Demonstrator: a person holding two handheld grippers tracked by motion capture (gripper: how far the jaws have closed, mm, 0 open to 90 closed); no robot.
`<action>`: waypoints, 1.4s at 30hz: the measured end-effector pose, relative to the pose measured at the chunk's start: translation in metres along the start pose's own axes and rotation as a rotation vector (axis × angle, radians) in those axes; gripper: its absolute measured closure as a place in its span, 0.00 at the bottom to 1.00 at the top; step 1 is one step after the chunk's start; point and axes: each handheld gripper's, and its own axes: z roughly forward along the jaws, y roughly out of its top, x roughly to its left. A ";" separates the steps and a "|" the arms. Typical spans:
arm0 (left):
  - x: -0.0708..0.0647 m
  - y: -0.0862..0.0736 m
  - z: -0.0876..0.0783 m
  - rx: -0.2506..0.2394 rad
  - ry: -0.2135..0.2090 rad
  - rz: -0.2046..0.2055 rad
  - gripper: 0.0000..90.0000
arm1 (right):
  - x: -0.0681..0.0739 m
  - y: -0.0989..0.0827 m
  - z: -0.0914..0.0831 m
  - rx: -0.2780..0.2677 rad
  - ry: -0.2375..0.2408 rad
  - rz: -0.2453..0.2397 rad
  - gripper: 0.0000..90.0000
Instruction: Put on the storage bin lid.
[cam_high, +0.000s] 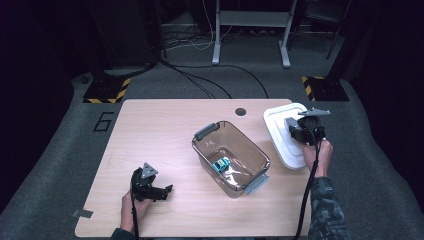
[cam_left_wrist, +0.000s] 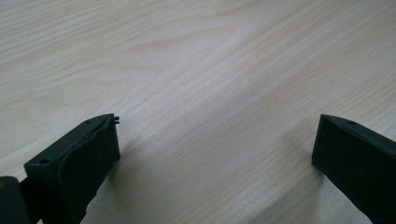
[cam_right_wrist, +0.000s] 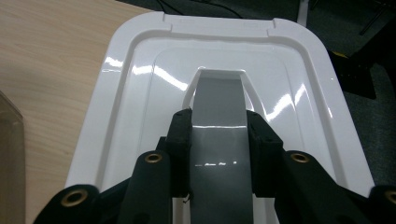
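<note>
Right gripper (cam_right_wrist: 218, 140) clamped on the grey handle (cam_right_wrist: 219, 116) of the white lid (cam_high: 286, 134), at the table's right edge.

In the right gripper view both black jaws press the flanks of the grey handle, whose near end runs out of frame at the bottom; the lid's lower corners are cut off too. From the high view the gripper body and the hand (cam_high: 317, 152) cover the lid's centre, so the grip itself is hidden there. The clear bin (cam_high: 230, 157) stands just left of the lid, holding a small blue-green item (cam_high: 220, 164) too small to identify. The left gripper (cam_left_wrist: 215, 144) rests low over bare table (cam_left_wrist: 196, 70), jaws wide apart, holding nothing.
</note>
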 end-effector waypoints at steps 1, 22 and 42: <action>0.000 0.000 0.000 0.000 0.000 0.000 0.00 | 0.000 0.001 -0.001 -0.004 -0.002 -0.004 0.74; 0.000 0.000 0.000 0.000 0.000 0.000 0.00 | 0.018 0.039 -0.022 -0.048 0.050 -0.076 0.74; 0.000 0.000 0.000 0.000 0.000 0.000 0.00 | 0.046 0.066 -0.025 -0.056 0.174 -0.113 0.74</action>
